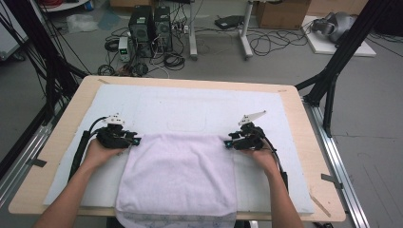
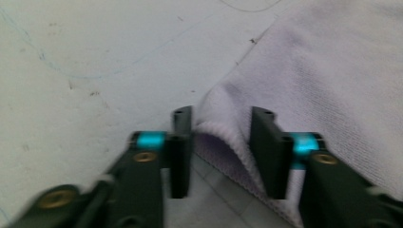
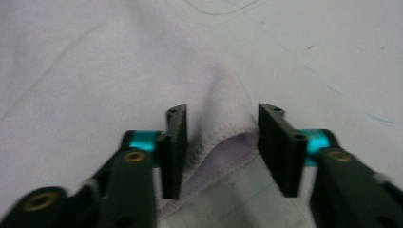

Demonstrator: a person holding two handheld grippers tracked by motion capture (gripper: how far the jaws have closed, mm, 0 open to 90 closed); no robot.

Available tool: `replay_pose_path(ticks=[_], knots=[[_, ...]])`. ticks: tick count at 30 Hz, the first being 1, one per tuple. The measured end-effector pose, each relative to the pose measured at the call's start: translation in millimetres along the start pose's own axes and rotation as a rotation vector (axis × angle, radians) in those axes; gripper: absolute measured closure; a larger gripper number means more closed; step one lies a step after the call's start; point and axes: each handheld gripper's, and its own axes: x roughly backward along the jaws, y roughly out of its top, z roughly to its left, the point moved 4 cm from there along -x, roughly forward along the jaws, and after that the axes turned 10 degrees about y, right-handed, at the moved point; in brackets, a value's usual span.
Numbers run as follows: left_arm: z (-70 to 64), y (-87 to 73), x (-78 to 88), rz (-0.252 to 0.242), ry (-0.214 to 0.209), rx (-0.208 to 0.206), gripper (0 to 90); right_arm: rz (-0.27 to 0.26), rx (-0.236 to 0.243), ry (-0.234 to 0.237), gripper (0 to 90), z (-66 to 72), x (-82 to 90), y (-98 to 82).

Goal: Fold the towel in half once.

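Your forearms enter from the bottom of the high view. The white towel (image 1: 178,175) lies folded at lower centre of the frame, its near edge hanging over the front edge of the table (image 1: 62,137). It rests on a white mat (image 1: 199,107) that covers most of the tabletop.

Your left gripper (image 1: 135,141) sits at the towel's far left corner, left of centre. In the left gripper view the corner (image 2: 214,130) lies between the jaws, against the left jaw, with a gap before the right one: jaws part open, not clamped.

Your right gripper (image 1: 228,142) sits at the far right corner, right of centre. In the right gripper view that corner (image 3: 223,137) rises between the jaws, its hem curling between both pads. Whether the pads press it you cannot tell; the jaws stand part open.

Nothing on the mat beyond the towel blocks either gripper; faint pen outlines (image 1: 187,121) mark it there.

Past the table's far edge, upper frame: two computer towers (image 1: 149,26), loose cables (image 1: 266,40) on the floor, a cardboard box (image 1: 283,12) and black frame struts (image 1: 340,52) at upper right.
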Motion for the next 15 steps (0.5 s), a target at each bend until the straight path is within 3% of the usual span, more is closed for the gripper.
replay_pose_path(ticks=[1, 2, 4, 7, 10, 15], knots=[[-0.2, 1.3, 0.4, 0.007, 0.007, -0.012, 78.7, 0.008, 0.012, 0.026, 74.3, 0.9, -1.4, 0.8], [-0.7, 4.3, 1.0, 0.011, 0.012, -0.025, 83.2, 0.012, 0.013, 0.045, 79.7, 2.1, -2.2, 1.3], [0.4, 8.4, 3.4, -0.020, 0.057, -0.037, 85.2, 0.027, 0.035, 0.057, 83.2, 4.5, -3.5, 3.5], [7.5, 18.8, 7.3, -0.037, 0.120, -0.031, 86.0, 0.033, 0.039, 0.009, 84.5, 0.0, 3.9, 10.1], [15.6, 43.0, 15.2, -0.074, 0.180, -0.031, 86.2, 0.009, 0.043, -0.047, 84.7, -4.6, 18.7, 27.4], [30.5, 108.5, 36.8, -0.150, 0.275, -0.057, 86.2, -0.040, 0.083, -0.155, 85.0, -12.7, 48.5, 73.1]])
